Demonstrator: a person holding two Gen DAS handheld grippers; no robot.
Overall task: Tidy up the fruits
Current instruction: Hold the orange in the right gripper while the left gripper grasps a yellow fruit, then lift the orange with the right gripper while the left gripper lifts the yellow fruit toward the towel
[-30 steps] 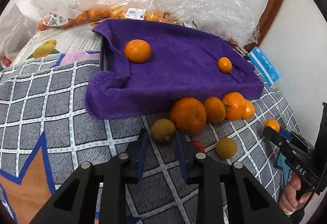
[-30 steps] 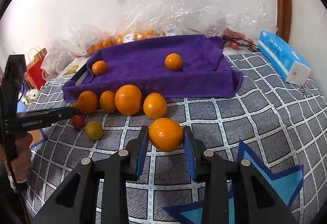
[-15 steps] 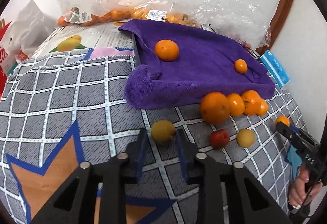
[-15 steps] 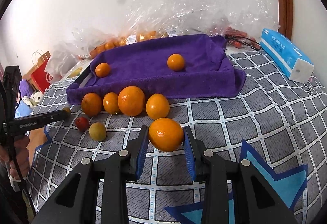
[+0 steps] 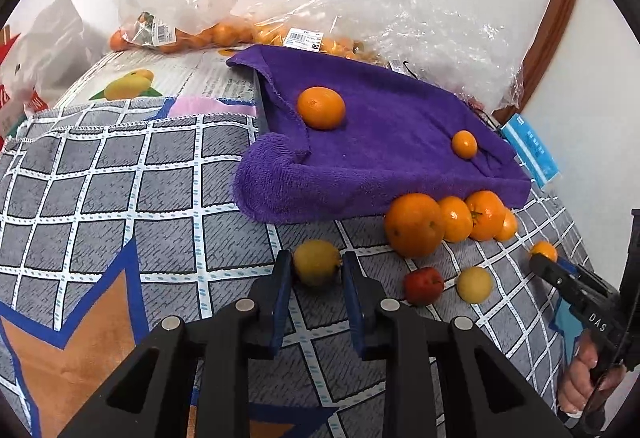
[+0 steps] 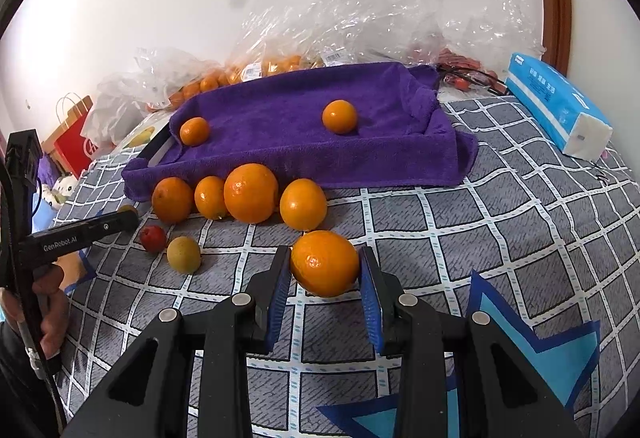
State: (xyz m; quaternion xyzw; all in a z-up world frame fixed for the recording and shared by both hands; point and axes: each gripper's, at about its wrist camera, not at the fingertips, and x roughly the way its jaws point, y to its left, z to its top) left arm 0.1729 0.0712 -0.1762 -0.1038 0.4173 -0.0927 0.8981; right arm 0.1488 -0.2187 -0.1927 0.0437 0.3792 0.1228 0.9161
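the right gripper (image 6: 325,272) has its jaws clamped on an orange (image 6: 325,263) above the checked cloth (image 6: 500,222); four oranges (image 6: 250,192) line the purple towel (image 6: 288,126).

A checked blanket (image 6: 500,206) covers the surface. On it lie a purple towel (image 6: 280,110), loose oranges (image 6: 250,192) and a tissue pack (image 6: 556,104).

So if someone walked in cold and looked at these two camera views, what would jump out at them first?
Probably the purple towel draped over a tray at the back, with two oranges sitting on it and a row of oranges lined up along its front edge. Next, each gripper is clamped on a fruit: the right gripper on a big orange, the left gripper on a yellowish fruit, over the grey checked cloth.
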